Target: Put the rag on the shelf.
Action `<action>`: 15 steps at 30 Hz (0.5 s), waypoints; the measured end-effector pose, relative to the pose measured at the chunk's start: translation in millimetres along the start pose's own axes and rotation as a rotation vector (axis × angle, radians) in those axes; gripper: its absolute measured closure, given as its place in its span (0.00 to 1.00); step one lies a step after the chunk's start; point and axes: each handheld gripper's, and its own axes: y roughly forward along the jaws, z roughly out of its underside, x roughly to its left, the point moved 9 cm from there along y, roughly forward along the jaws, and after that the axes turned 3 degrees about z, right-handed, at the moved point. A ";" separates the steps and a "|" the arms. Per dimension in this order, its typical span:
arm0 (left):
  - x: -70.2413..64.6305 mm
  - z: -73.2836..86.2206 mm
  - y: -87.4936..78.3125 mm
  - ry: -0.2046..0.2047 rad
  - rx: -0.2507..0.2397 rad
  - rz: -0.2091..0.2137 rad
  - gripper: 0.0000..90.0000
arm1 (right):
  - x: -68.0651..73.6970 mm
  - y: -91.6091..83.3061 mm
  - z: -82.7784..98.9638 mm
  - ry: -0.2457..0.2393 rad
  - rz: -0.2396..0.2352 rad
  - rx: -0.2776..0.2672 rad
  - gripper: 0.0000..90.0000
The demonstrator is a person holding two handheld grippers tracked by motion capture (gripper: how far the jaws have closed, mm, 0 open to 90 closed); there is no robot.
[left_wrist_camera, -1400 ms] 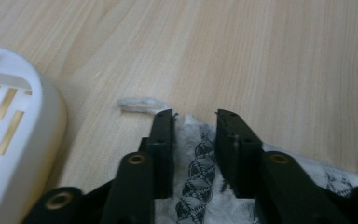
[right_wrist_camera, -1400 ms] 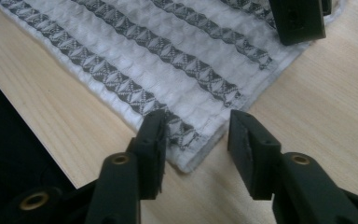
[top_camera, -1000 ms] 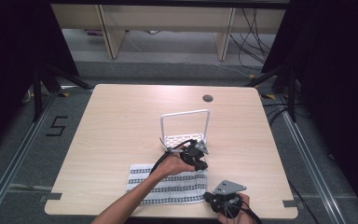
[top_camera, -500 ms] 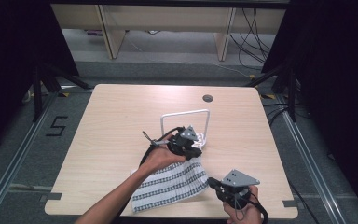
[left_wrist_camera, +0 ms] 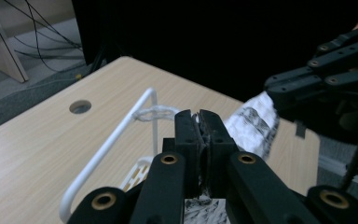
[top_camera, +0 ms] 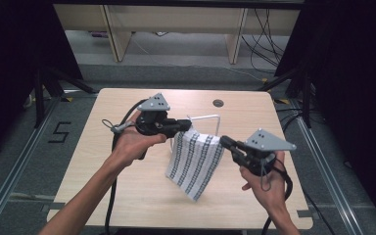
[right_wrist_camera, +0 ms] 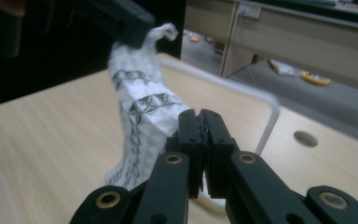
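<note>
A white cloth with dark patterned stripes [top_camera: 196, 159] hangs in the air above the table, stretched between the two grippers. My left gripper [top_camera: 188, 125] is shut on its upper left corner; in the left gripper view the jaws [left_wrist_camera: 199, 117] are pressed together with cloth [left_wrist_camera: 256, 122] trailing to the right. My right gripper [top_camera: 223, 142] is shut on the cloth's upper right corner, and in the right gripper view the cloth [right_wrist_camera: 140, 109] hangs just left of the shut jaws [right_wrist_camera: 200, 116]. A white wire rack [top_camera: 210, 117] stands right behind the cloth.
The wooden table [top_camera: 103, 161] has a round cable hole [top_camera: 218, 103] near its far edge. The rack's white frame [left_wrist_camera: 121, 135] rises close to the left jaws. Shelving legs and cables lie on the floor beyond the table.
Both grippers have risen and moved up the table, and the cloth has gone from lying flat near the front edge to hanging between them in front of the rack.
</note>
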 end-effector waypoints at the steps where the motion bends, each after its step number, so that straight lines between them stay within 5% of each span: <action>1: -0.8 -5.7 -5.5 -0.009 -0.019 -0.003 0.96 | 0.0 0.0 0.0 0.000 0.000 0.000 0.98; 2: -1.9 -12.9 -11.7 -0.013 -0.036 -0.006 0.96 | -7.3 -1.6 -18.9 -0.012 0.005 -0.030 0.98; 8: -1.8 -37.1 -23.9 -0.014 -0.090 -0.017 0.96 | -22.7 -1.2 -59.6 -0.033 0.038 -0.067 0.98; 15: 8.2 -57.6 -30.1 -0.033 -0.133 -0.039 0.96 | -32.6 6.8 -86.3 -0.034 0.045 -0.101 0.98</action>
